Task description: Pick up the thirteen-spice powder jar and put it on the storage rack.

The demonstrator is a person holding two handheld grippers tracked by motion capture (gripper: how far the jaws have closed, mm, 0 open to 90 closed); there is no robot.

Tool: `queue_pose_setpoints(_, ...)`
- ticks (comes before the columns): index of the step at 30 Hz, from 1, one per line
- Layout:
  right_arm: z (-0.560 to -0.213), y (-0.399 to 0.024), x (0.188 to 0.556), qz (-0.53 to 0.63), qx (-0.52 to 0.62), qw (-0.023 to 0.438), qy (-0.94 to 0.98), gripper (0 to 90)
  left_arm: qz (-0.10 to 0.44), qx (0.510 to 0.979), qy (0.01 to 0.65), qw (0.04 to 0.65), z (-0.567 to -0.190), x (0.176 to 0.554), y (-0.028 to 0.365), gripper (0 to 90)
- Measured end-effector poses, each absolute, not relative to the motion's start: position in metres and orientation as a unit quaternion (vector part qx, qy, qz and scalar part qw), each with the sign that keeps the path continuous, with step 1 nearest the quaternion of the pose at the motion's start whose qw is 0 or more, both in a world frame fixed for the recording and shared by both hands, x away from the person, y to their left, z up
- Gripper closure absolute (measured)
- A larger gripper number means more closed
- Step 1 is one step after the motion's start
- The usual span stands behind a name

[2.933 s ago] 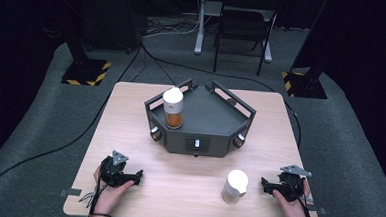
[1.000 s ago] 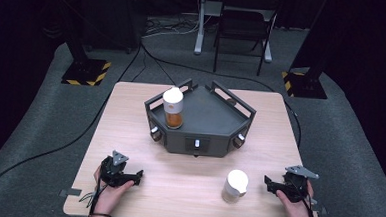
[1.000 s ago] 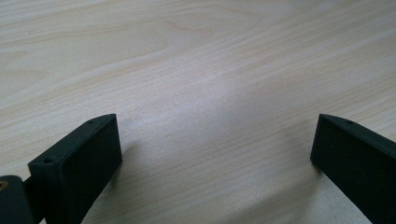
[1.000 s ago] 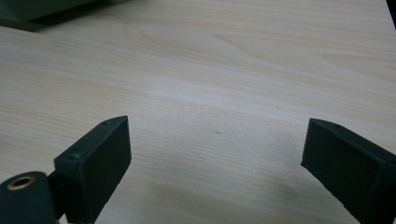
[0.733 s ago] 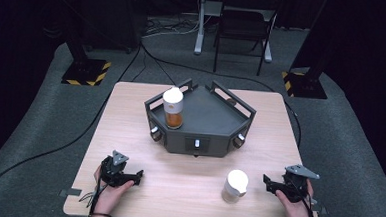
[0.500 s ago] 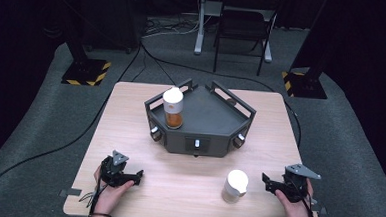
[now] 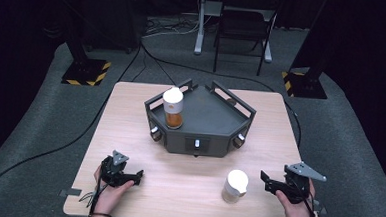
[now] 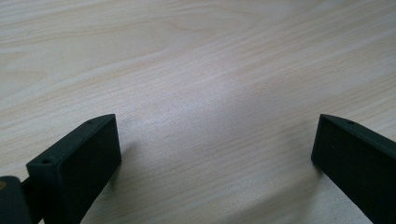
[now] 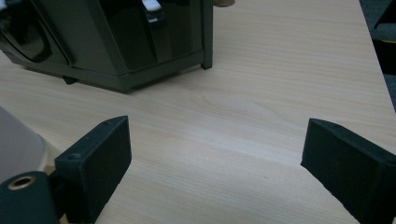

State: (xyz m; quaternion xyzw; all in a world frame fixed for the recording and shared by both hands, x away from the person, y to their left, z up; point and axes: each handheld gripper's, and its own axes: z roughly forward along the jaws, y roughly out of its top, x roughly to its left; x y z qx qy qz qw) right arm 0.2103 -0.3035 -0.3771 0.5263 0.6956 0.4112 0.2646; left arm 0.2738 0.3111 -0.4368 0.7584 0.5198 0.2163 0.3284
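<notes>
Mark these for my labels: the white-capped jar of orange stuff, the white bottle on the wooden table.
White-capped orange jar (image 7: 173, 107), high view, on its side.
White bottle (image 7: 235, 185), high view, on its body.

bare table (image 7: 177, 183) between grippers, white jar (image 7: 235, 186) beside right gripper (image 7: 266, 182)

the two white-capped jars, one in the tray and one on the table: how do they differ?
The jar in the tray stands inside the dark tray, in its left part; the jar on the table stands on the bare wooden table, near the right hand-held gripper.
The tray jar shows orange contents below its cap; the table jar looks pale throughout.
Both are upright, white-capped, and untouched by either gripper.
</notes>
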Motion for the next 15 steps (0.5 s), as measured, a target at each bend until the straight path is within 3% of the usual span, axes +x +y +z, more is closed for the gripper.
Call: queue_pose_setpoints(15, -0.360, -0.280, 0.197, 0.446, 0.491, 0.263, 0.701, 7.3, 0.216, 0.758, 0.520, 0.328, -0.437, 0.274, 0.311, 1.2)
